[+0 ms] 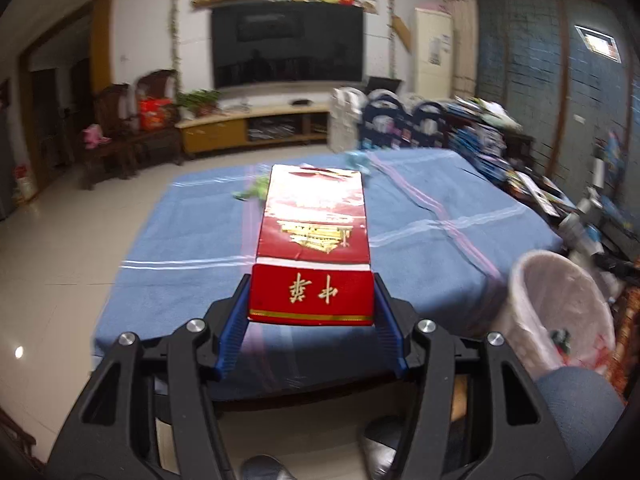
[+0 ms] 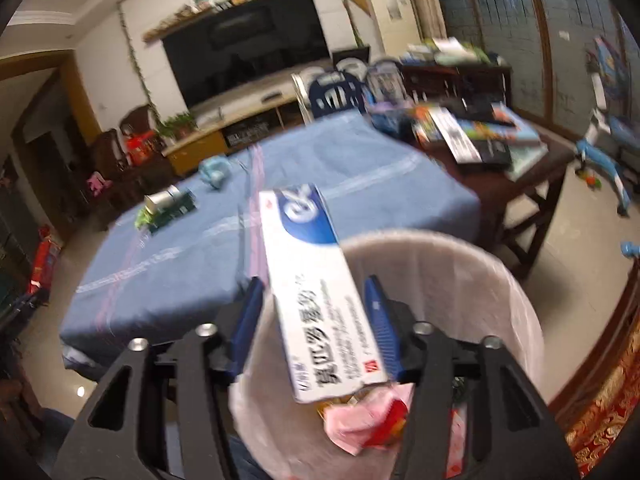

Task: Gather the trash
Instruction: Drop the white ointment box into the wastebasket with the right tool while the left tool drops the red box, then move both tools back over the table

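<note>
In the left wrist view the left gripper (image 1: 311,296) has its jaws clamped on a red carton (image 1: 314,240) above the blue-clothed worktop (image 1: 184,240); carry it level toward the lined bin (image 1: 560,312) at right. In the right wrist view the right gripper (image 2: 316,320) has its jaws spread around a white-and-blue box (image 2: 320,292) tilting over the bin; the pads look clear of it, so let it fall inside the rim.

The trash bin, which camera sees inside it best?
The right wrist view: the trash bin sits right under the camera, with pink and red trash visible inside. The left wrist view shows the bin only at its right edge, blurred.
</note>
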### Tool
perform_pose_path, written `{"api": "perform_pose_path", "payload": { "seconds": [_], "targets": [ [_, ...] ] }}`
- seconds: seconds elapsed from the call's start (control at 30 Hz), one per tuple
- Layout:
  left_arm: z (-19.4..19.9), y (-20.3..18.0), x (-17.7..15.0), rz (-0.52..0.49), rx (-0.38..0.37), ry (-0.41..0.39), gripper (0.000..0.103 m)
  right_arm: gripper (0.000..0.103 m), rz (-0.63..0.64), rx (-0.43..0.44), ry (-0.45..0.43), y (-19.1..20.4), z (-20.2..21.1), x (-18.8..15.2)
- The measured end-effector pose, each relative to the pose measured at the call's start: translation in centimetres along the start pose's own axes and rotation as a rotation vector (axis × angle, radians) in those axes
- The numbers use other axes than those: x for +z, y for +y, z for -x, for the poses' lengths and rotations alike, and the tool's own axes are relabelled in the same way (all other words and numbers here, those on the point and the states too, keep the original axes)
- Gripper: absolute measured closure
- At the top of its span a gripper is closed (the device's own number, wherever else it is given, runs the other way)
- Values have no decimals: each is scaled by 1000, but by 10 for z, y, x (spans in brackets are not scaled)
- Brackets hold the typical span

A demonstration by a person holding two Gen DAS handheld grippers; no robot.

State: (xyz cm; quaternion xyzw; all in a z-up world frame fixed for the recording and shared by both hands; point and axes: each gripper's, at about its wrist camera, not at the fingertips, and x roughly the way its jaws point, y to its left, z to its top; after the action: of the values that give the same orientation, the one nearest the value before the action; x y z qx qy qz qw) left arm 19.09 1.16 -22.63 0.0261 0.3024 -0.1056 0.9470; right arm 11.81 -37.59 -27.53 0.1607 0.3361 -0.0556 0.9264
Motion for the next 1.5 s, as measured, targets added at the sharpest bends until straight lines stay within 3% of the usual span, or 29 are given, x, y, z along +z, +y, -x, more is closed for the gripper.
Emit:
{"api": "perform_pose_path", "payload": {
  "seconds": [0.1, 0.17, 0.33, 0.37, 0.4, 0.47, 0.6, 0.8, 0.93, 1.07, 1.23, 1.5],
  "targets": [
    [-9, -51, 3, -37, -155, 68, 45, 38, -80, -42, 28, -28, 5, -11],
    [-13, -99, 8, -75, -287, 108, 45, 29, -154, -52, -31, -45, 24, -12],
    [-26, -209, 23, -158, -502, 184, 43, 27, -226, -52, -140, -62, 64, 5],
    [-31, -230, 26, -176, -534, 205, 36, 27, -226, -47, -165, -60, 73, 9],
    [-38, -245, 26, -197, -539, 229, 16, 27, -223, -43, -179, -58, 78, 13],
    [-49, -262, 21, -237, -477, 244, 6, 26, -209, -25, -195, -51, 86, 21],
    [-48, -235, 16, -214, -387, 212, 6, 26, -153, 12, -194, -29, 88, 22],
    [-11, -112, 8, -92, -143, 60, 3, 25, -54, 117, -113, 47, 51, 2],
    [1, -35, -5, 47, -11, 15, 3, 25, 36, 189, -100, 112, 37, 1],
    [-3, 7, -17, 149, 83, 19, 3, 21, 69, 264, -143, 156, 28, 5],
    [-4, 27, -19, 212, 116, 16, 3, 21, 166, 230, -115, 187, 12, -5],
    [-6, 13, -21, 167, 83, 29, 3, 21, 64, 244, -63, 163, -1, -1]
  ]
}}
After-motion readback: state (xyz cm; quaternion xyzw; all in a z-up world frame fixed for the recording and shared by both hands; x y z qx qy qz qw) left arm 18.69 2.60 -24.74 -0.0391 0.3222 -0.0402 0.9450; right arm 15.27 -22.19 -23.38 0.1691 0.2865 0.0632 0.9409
